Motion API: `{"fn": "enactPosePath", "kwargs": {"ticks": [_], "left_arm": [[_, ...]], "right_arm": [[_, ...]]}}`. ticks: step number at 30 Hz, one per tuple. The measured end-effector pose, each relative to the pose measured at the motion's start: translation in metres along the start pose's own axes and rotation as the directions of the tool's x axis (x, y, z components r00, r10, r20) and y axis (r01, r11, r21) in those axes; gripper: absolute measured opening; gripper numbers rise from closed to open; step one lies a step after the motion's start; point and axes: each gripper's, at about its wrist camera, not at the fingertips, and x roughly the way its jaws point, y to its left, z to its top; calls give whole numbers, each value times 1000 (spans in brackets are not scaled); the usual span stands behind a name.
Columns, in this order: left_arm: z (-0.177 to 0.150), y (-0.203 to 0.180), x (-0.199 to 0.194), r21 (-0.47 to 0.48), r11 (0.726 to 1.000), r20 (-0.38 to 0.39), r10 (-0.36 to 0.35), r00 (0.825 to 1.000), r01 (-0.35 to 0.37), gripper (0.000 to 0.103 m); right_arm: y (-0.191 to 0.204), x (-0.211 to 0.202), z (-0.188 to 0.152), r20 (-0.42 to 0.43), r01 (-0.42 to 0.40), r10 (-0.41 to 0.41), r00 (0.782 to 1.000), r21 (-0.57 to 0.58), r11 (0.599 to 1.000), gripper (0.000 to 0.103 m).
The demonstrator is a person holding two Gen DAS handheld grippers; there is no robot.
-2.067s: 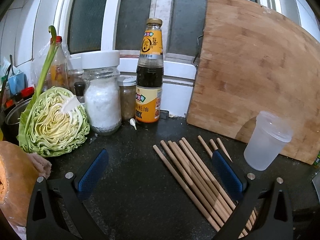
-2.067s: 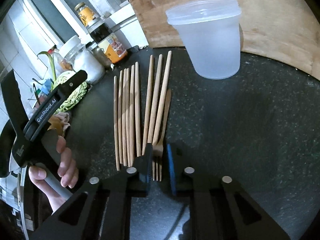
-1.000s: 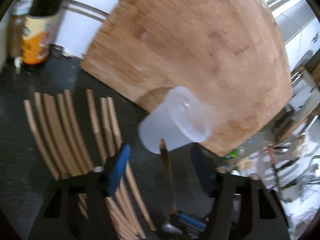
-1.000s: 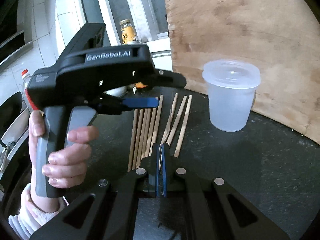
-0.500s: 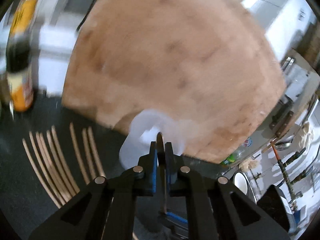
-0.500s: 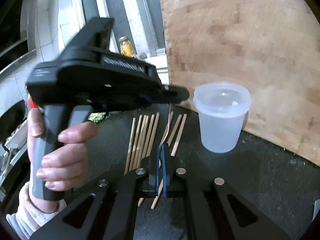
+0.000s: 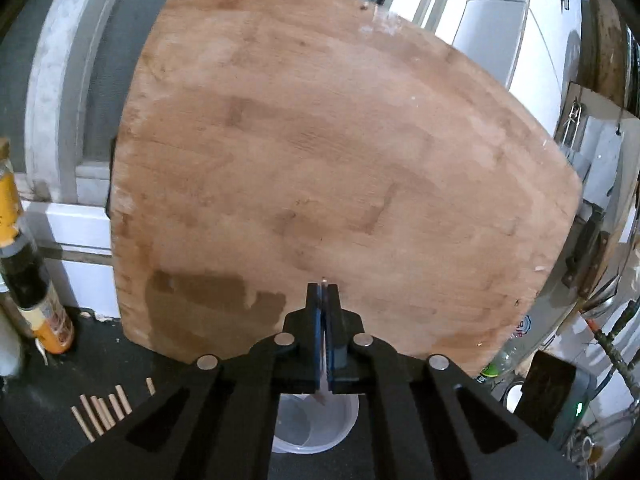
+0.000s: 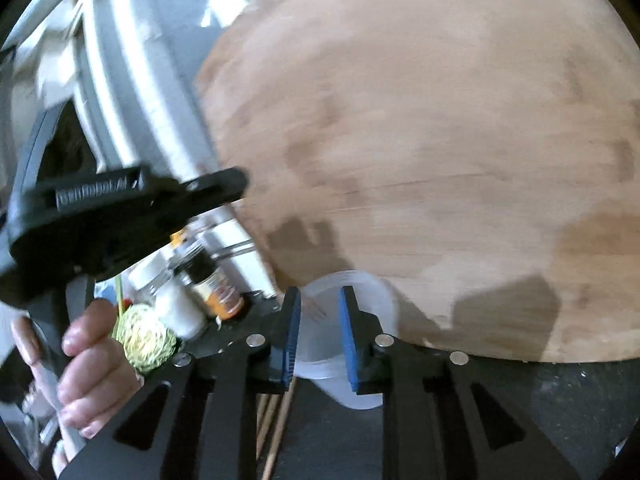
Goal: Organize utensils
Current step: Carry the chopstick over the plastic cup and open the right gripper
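Wooden fork (image 7: 323, 394) sat clamped in the left gripper (image 7: 324, 292) above the plastic cup (image 7: 316, 428), awaiting release into it, while the right gripper (image 8: 319, 312) was opening empty, chopsticks (image 7: 102, 410) lying beside.

Home kitchen: cutting board (image 7: 328, 184), sauce bottle (image 7: 28, 272), chopsticks (image 7: 102, 410).

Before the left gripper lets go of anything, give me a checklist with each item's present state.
1. Left gripper shut on the wooden utensil: ok.
2. Utensil's lower end over the cup mouth: ok.
3. Cup upright: ok.
4. Right gripper clear of the utensil: ok, jaws opening with nothing between them.
5. Utensil's end touching the cup's bottom: cannot tell.
6. Chopsticks put away: not ok, they lie outside the cup.
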Motion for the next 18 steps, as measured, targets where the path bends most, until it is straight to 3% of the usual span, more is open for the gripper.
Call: {"fn": "enactPosePath", "kwargs": {"ticks": [3,7,9,18], "left_arm": [[-9,4,11,4,1000,-27,19,999,-18,1],[-30,-3,21,108,987,-50,123,991,-117,1],[-40,-3,21,141,975,-18,173,985,-169,1],[-52,7,27,125,984,-32,133,991,-128,1]], "right_arm": [[-18,9,5,-21,26,-24,999,82,996,21],[-29,19,5,-65,91,-84,994,107,990,21],[-31,21,5,-97,90,-79,992,111,990,21],[-27,15,5,-65,62,-57,996,80,995,21]]}}
